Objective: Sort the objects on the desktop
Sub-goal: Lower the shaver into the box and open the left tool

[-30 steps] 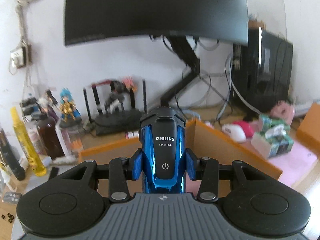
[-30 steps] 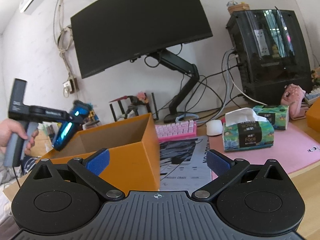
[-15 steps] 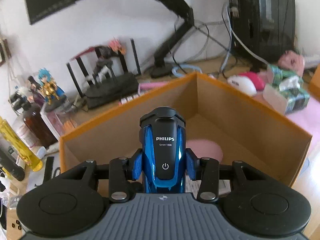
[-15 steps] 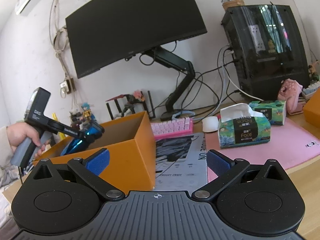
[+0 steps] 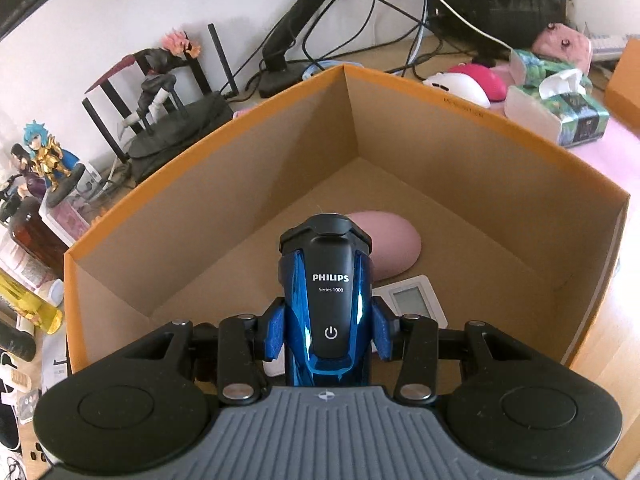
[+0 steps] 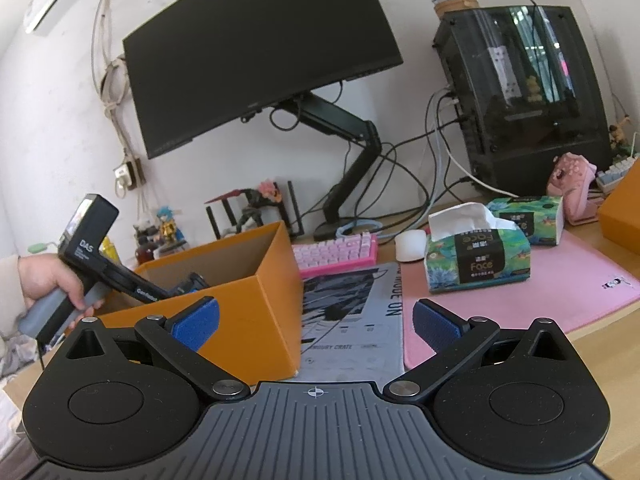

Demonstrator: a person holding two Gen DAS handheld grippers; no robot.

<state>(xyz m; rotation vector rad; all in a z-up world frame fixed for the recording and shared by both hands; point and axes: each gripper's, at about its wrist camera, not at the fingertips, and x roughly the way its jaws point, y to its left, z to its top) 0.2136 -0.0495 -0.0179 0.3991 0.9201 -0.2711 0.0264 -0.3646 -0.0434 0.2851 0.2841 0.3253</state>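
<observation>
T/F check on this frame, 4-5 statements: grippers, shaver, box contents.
1. The left gripper is shut on the blue Philips shaver. True.
2. The right gripper holds a tissue pack. False: it is open and holds nothing.
3. The orange box has nothing in it. False: a pink oval object and a small white device with a screen lie on its floor.
4. The shaver is held over the open box. True.
5. The pink keyboard is inside the box. False: it sits on the desk beside it.
</observation>
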